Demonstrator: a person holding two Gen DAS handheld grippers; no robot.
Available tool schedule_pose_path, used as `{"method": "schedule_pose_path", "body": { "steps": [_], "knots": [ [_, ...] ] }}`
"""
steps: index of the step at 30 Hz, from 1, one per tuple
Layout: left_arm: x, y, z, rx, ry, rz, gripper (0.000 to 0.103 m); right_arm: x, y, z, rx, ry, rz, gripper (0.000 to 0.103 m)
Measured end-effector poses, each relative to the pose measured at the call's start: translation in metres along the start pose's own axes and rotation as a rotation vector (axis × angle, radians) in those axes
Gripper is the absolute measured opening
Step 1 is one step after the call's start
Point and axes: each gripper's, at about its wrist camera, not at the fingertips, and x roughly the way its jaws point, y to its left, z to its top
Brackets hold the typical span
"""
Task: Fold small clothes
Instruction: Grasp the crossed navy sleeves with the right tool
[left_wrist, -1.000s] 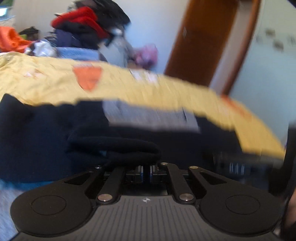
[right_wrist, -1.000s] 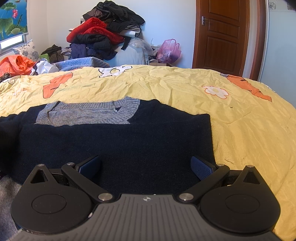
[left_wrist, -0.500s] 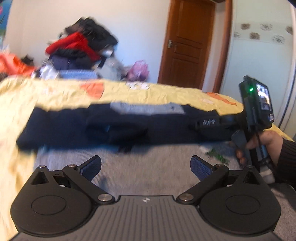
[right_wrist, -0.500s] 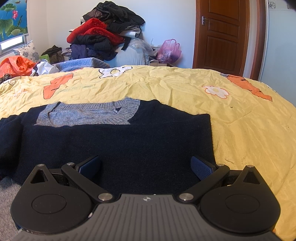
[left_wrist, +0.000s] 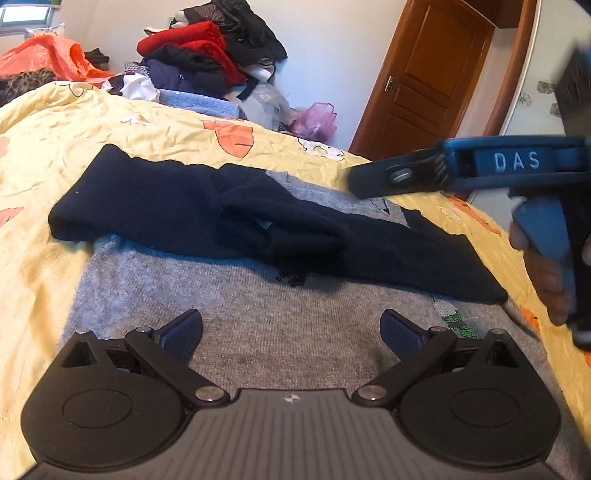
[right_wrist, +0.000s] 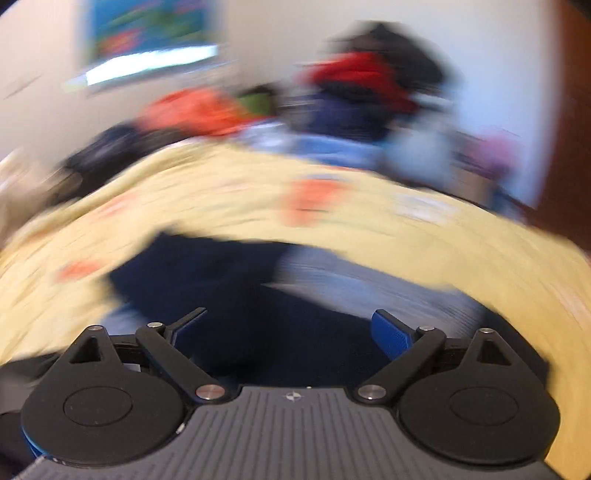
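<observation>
A small grey and navy sweater (left_wrist: 258, 317) lies on the yellow bedspread (left_wrist: 44, 147). Its navy upper part and sleeves (left_wrist: 207, 210) are folded across the grey body. My left gripper (left_wrist: 291, 328) is open and empty, low over the grey body. My right gripper (right_wrist: 291, 328) is open and empty above the navy part (right_wrist: 229, 295); its view is badly blurred. The right gripper's body (left_wrist: 480, 166) shows in the left wrist view at the right, held in a hand above the sweater's right edge.
A pile of red and black clothes (left_wrist: 207, 55) and an orange bag (left_wrist: 48, 59) sit beyond the bed's far edge. A pink bag (left_wrist: 317, 118) lies by the brown door (left_wrist: 428, 77) at the back right.
My left gripper let go of the navy sleeve, opened and pulled back over the grey body. My right gripper, still a moment ago, now swings fast to the left.
</observation>
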Motion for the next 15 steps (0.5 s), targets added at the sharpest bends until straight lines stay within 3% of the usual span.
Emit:
{"method": "schedule_pose_path", "body": {
  "steps": [2, 4, 6, 12, 15],
  "knots": [
    [0.000, 0.000, 0.000, 0.000, 0.000, 0.000, 0.103, 0.013, 0.031, 0.009, -0.155, 0.057, 0.059, 0.077],
    [0.001, 0.001, 0.001, -0.002, -0.001, -0.001, 0.103, 0.031, 0.054, 0.010, -0.291, 0.110, 0.057, 0.067],
    [0.001, 0.001, 0.001, -0.004, -0.001, -0.002, 0.103, 0.047, 0.066, 0.007, -0.370, 0.155, 0.023, 0.065],
    [0.000, 0.002, 0.000, -0.021, -0.008, -0.014, 0.103, 0.057, 0.050, 0.006, -0.230, 0.206, 0.065, 0.065],
    [0.000, 0.002, 0.000, -0.021, -0.005, -0.014, 0.103, 0.060, 0.050, 0.001, -0.247, 0.214, 0.048, 0.065]
  ]
}}
